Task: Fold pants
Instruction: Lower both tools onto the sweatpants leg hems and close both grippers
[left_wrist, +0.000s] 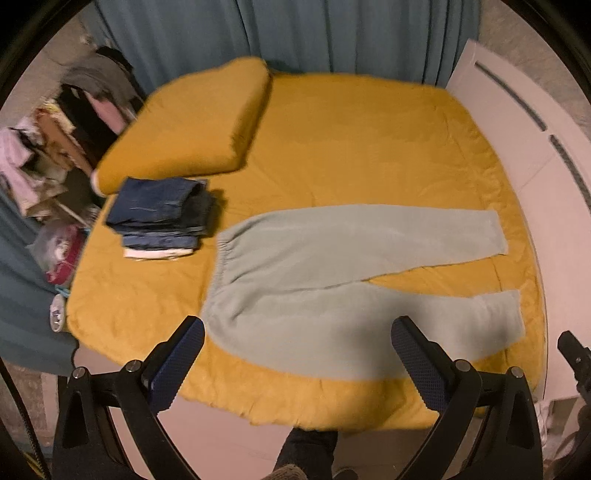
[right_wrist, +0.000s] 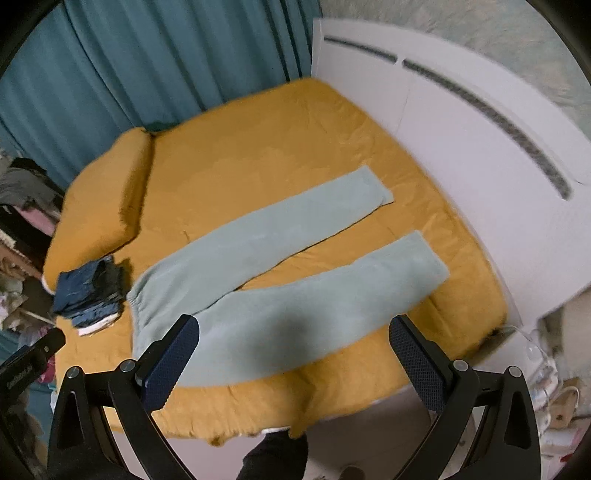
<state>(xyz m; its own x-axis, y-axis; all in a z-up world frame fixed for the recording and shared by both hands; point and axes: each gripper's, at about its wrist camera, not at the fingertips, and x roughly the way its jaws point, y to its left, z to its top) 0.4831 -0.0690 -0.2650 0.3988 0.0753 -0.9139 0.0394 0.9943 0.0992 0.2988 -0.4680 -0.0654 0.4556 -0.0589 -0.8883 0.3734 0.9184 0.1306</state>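
Pale green pants lie flat and spread on the yellow bed, waistband to the left, both legs running right and parted in a V. They also show in the right wrist view. My left gripper is open and empty, held above the near leg and the bed's front edge. My right gripper is open and empty, above the near leg close to the waistband. The right gripper's tip shows at the left wrist view's right edge.
A stack of folded jeans sits on the bed left of the waistband, seen also in the right wrist view. A yellow pillow lies behind it. A white headboard stands on the right, teal curtains behind, cluttered clothes at left.
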